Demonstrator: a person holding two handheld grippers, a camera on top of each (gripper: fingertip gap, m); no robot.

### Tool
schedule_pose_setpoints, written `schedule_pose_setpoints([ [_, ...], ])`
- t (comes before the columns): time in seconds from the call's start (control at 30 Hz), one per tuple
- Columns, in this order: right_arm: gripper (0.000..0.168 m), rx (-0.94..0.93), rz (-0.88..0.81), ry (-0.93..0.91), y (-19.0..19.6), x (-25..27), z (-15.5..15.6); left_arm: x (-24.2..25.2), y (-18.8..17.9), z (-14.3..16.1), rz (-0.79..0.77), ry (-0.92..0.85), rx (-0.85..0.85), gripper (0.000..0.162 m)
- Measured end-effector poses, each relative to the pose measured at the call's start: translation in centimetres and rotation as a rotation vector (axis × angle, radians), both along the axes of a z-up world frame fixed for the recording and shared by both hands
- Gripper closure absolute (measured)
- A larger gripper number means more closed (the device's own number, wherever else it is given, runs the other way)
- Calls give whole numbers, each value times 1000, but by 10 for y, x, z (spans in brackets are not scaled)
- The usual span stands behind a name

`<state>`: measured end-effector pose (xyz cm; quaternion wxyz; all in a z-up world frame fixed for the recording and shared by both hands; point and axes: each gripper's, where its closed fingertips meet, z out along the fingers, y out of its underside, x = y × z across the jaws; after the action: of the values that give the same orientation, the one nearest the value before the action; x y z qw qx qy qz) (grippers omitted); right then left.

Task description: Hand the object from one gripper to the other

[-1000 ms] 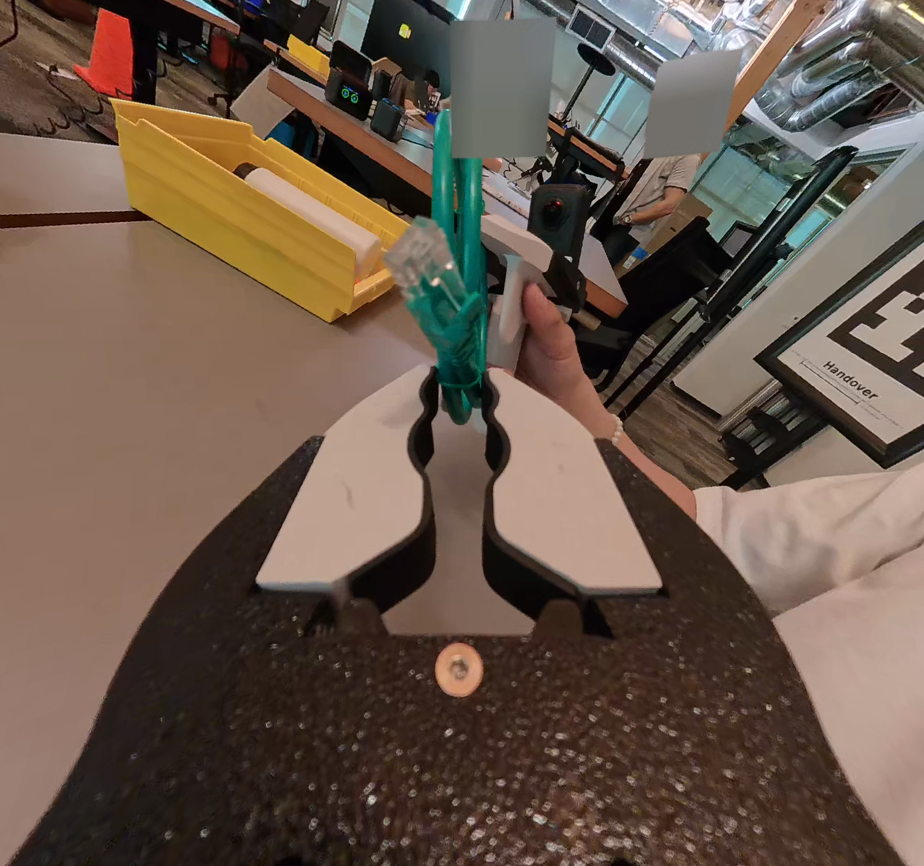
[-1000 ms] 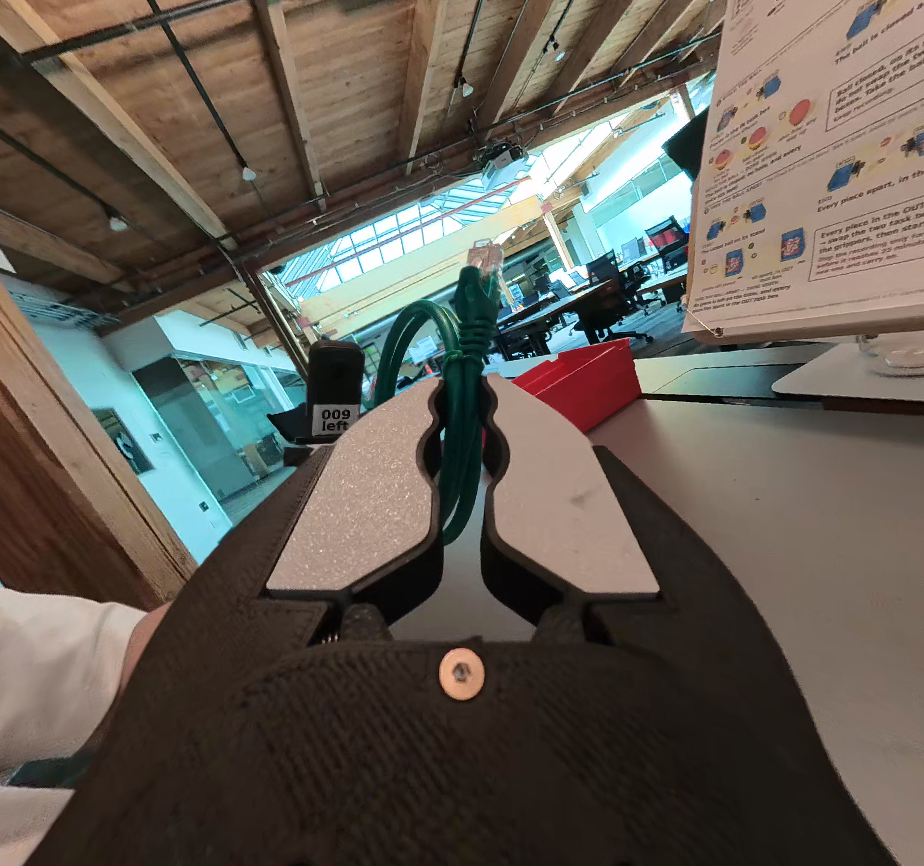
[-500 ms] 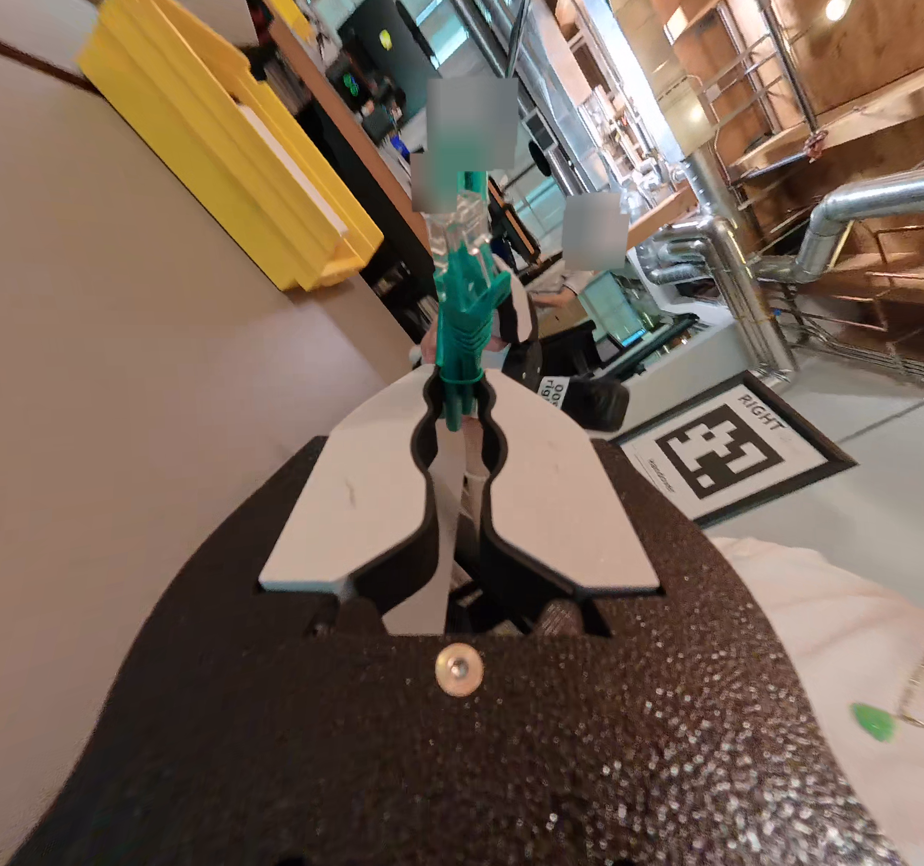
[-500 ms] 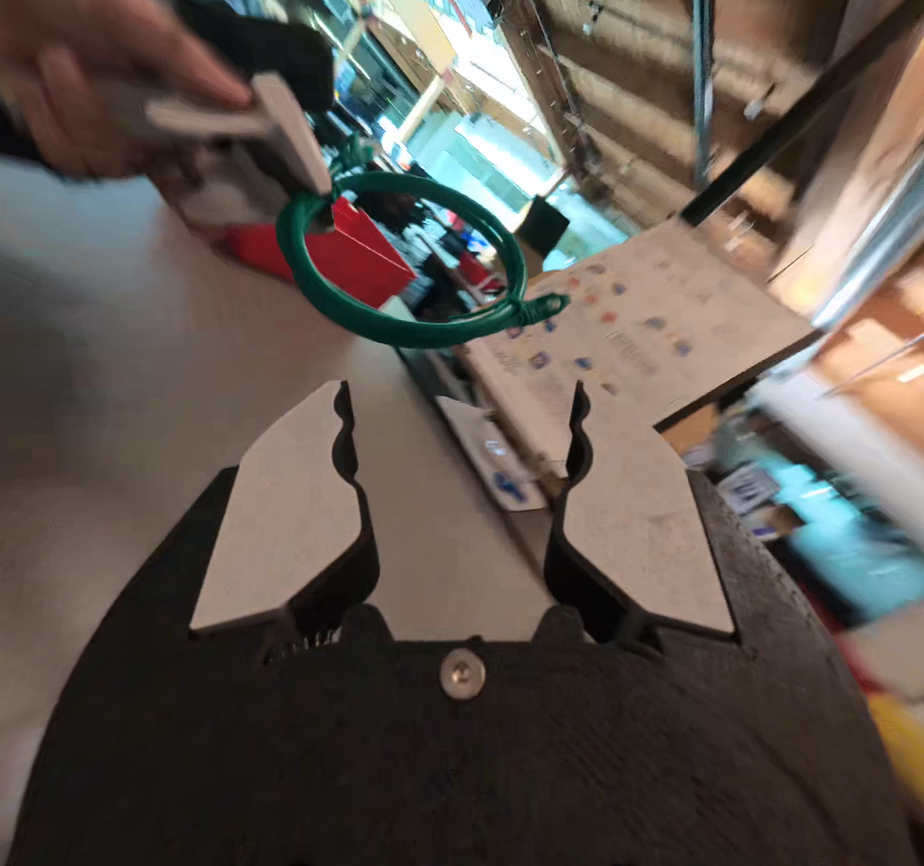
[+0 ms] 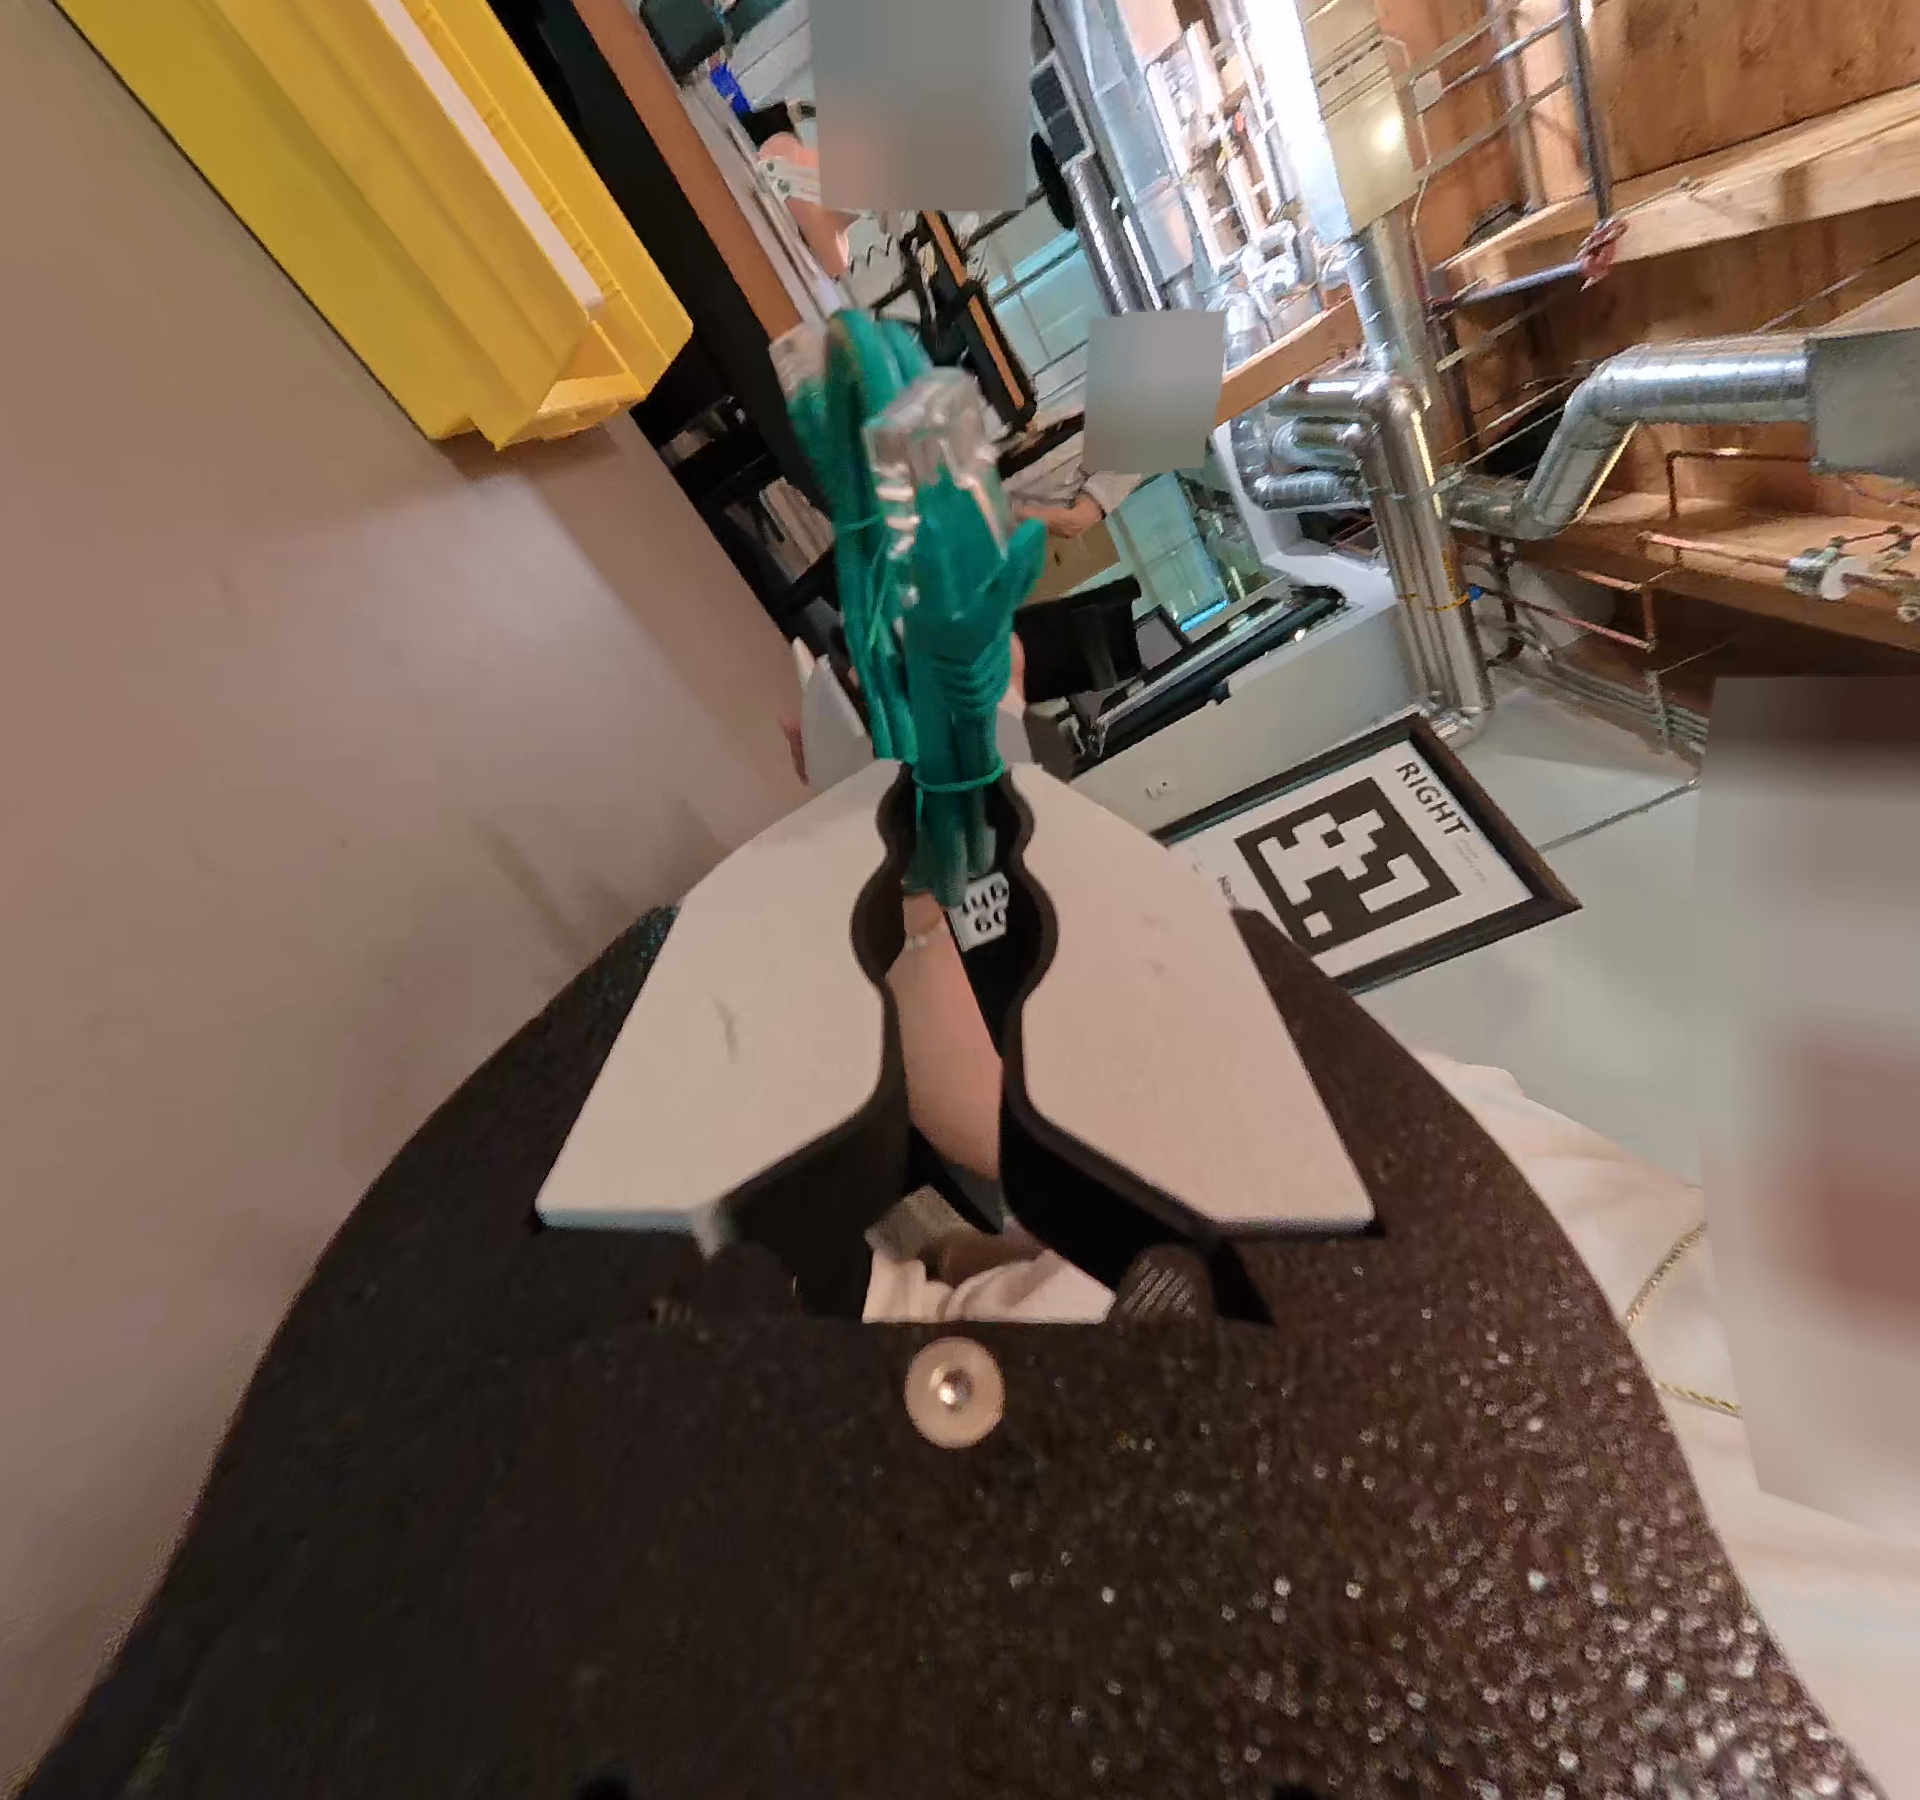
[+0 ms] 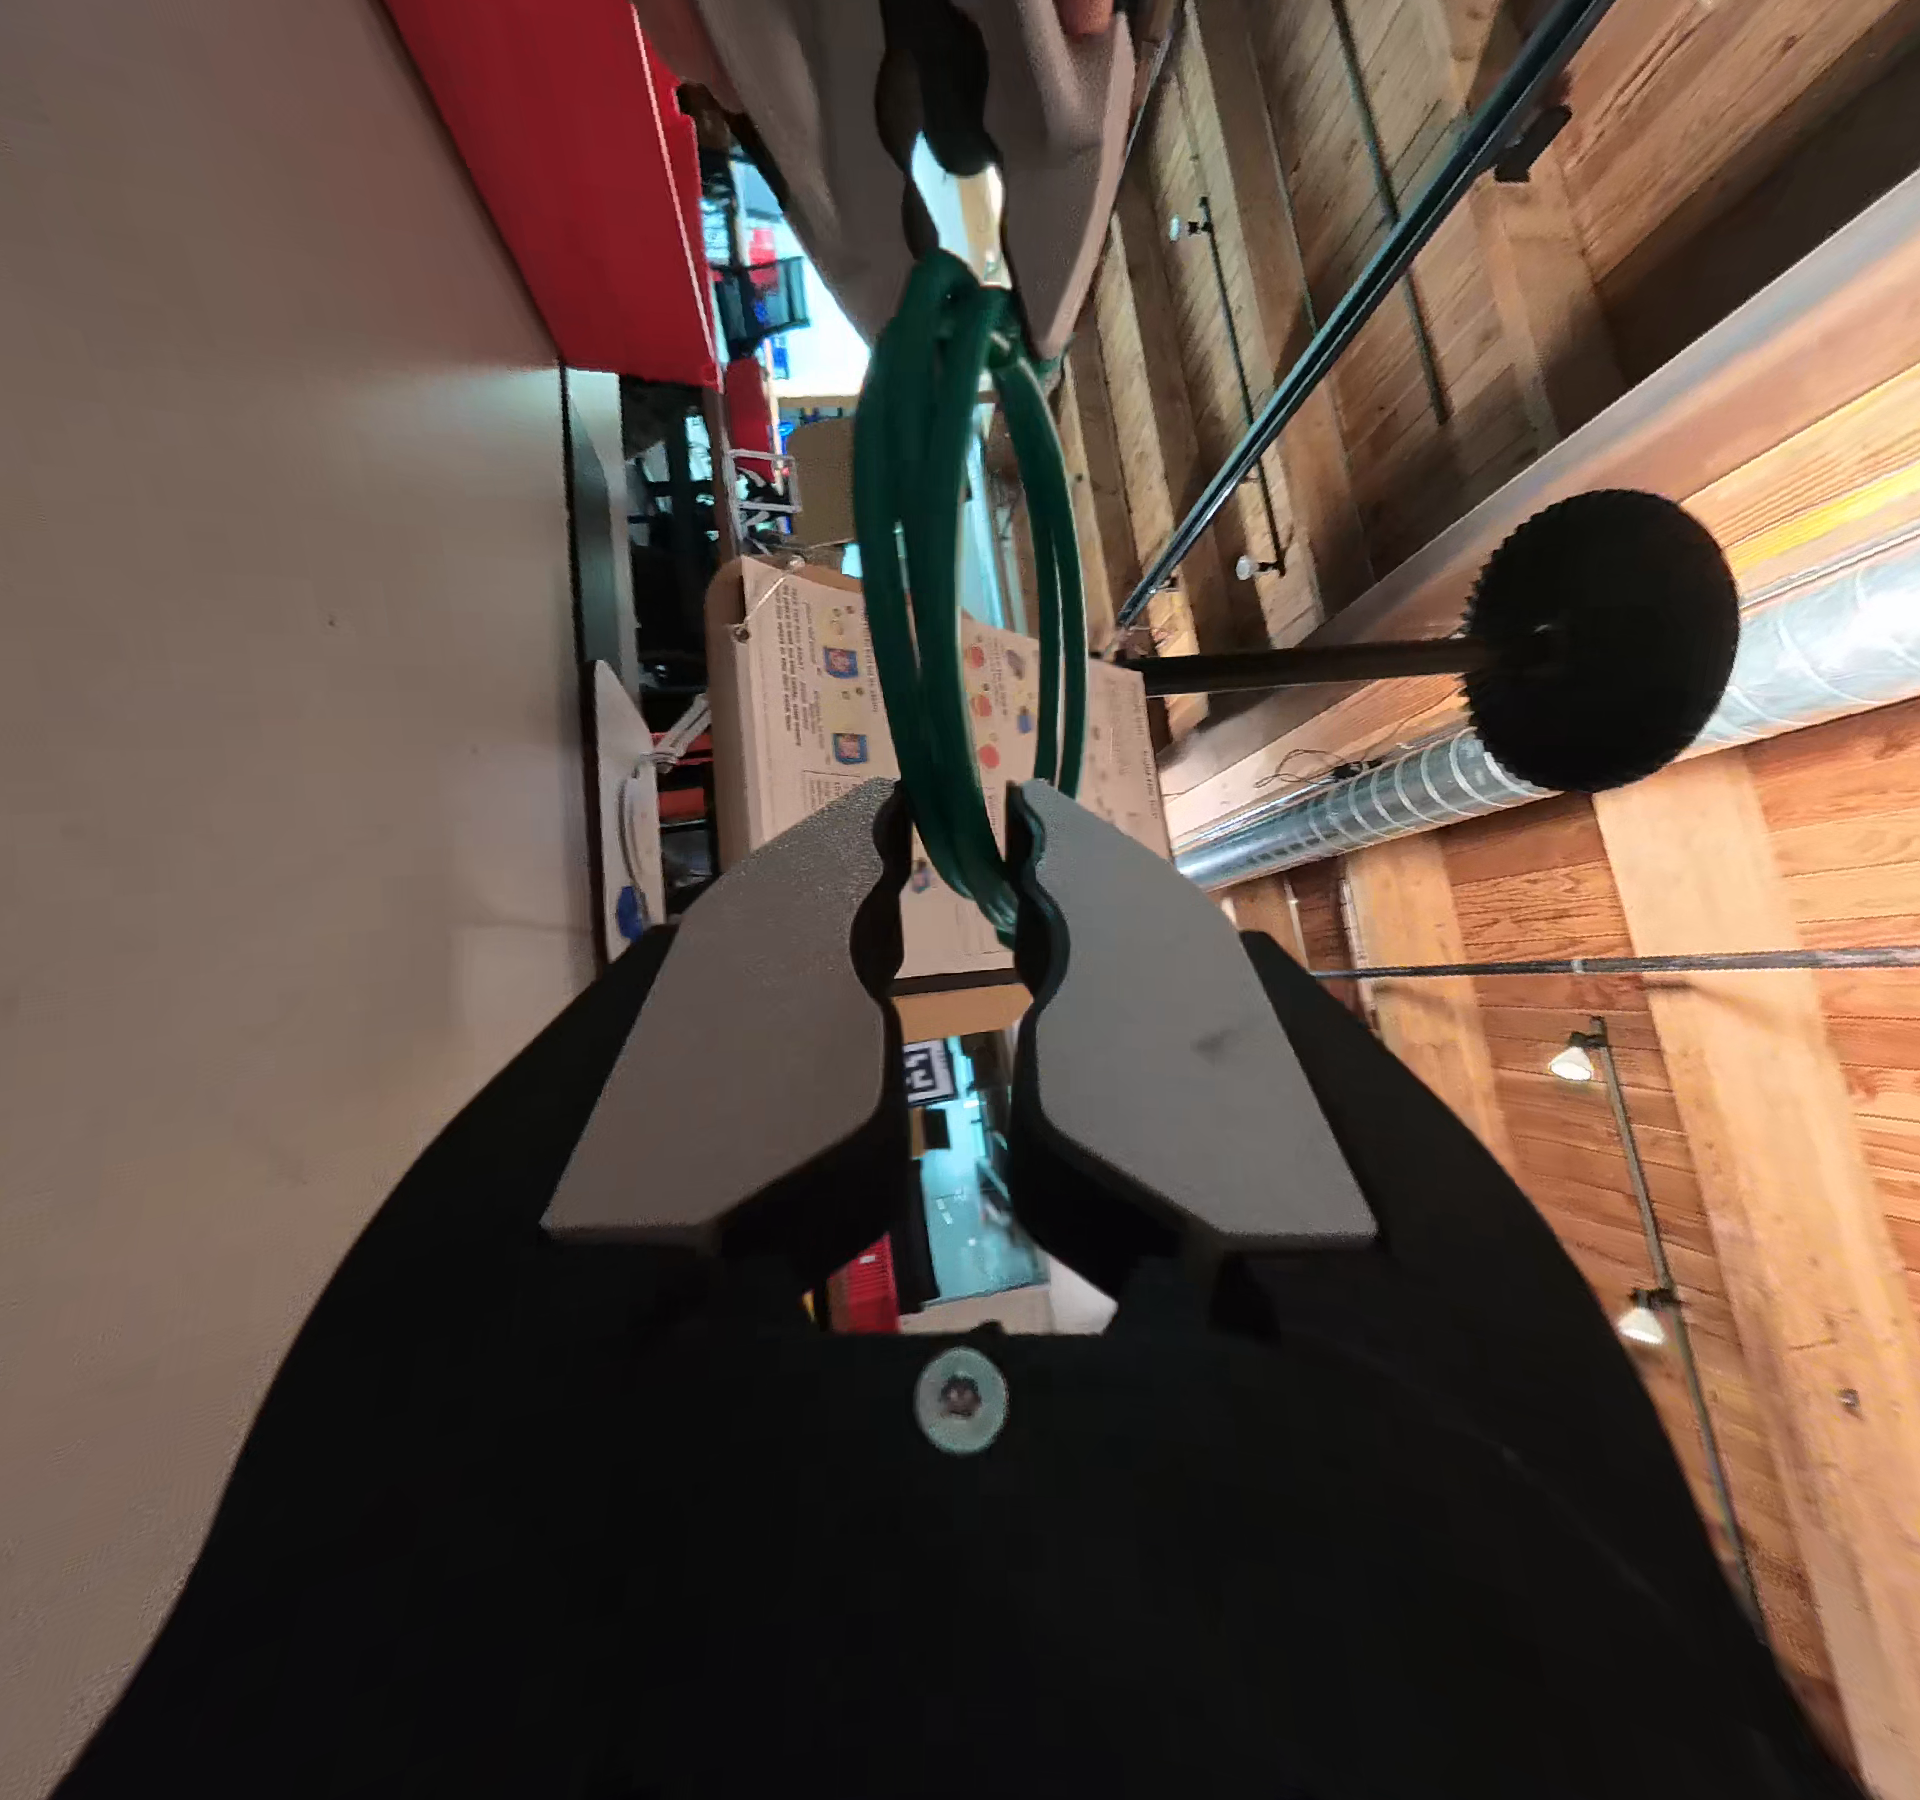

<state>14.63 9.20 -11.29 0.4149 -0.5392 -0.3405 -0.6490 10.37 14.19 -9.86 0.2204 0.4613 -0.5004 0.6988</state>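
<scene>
A coiled green network cable (image 5: 935, 607) with clear plugs stands up from my left gripper (image 5: 951, 794), which is shut on its tied end. In the right wrist view the cable's loop (image 6: 904, 555) hangs between both grippers. My right gripper (image 6: 956, 815) is shut on the near side of the loop. The left gripper (image 6: 956, 275) shows at the top of that view, pinching the loop's far end. In the left wrist view the right gripper is mostly hidden behind the cable; a hand (image 5: 945, 1054) shows through the jaw gap.
A yellow bin (image 5: 364, 140) sits on the beige table (image 5: 260, 711). A red bin (image 6: 540, 88) sits on the table (image 6: 260, 607) in the right wrist view. A framed marker board (image 5: 1351, 867) stands on the floor. An instruction sheet (image 6: 810, 690) and a black round stand (image 6: 1600, 638) lie beyond. About 8 cm separates my left fingertips from my right.
The right gripper held the cable a second ago, opened and drew back, and has now shut on the loop again. The left gripper kept its hold. Both views have rolled sideways.
</scene>
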Motion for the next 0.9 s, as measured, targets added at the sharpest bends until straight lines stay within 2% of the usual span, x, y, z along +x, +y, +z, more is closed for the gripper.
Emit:
schedule_pose_setpoints([
  [0.07, 156, 4, -1, 48, 5, -3, -2, 3, 5, 6, 40, -29, -15, 144],
  [0.13, 157, 20, -1, 106, 9, -4, -2, 6, 10, 10, 86, -88, 39, 138],
  [0.2, 157, 29, 3, 164, 8, -3, 0, 5, 14, 16, 122, -162, 101, 122],
  [0.27, 157, 49, 15, 236, 3, 0, 6, 2, 18, 23, 159, -273, 200, 114],
  [0.37, 157, 53, 76, 402, -2, 1, 9, 5, 34, 36, 341, -576, 541, 98],
  [0.4, 157, 50, 106, 456, -4, -1, 9, 4, 39, 42, 406, -718, 687, 98],
  [0.43, 157, 30, 133, 525, -4, -2, 7, 1, 40, 49, 448, -885, 832, 105],
  [0.5, 157, 2, 183, 640, -6, -7, 4, -10, 33, 60, 463, -1211, 1071, 108],
  [0.53, 157, -25, 210, 698, -6, -11, 1, -14, 26, 59, 424, -1289, 1140, 109],
  [0.63, 157, -97, 289, 804, -6, -25, -3, -16, 10, 36, 195, -1214, 1166, 104],
  [0.87, 157, -157, 430, 941, -8, -46, -5, -6, 11, 0, 42, -1168, 1278, 123],
  [0.9, 157, -160, 444, 956, -9, -47, -5, -6, 12, -2, 39, -1165, 1272, 130],
])
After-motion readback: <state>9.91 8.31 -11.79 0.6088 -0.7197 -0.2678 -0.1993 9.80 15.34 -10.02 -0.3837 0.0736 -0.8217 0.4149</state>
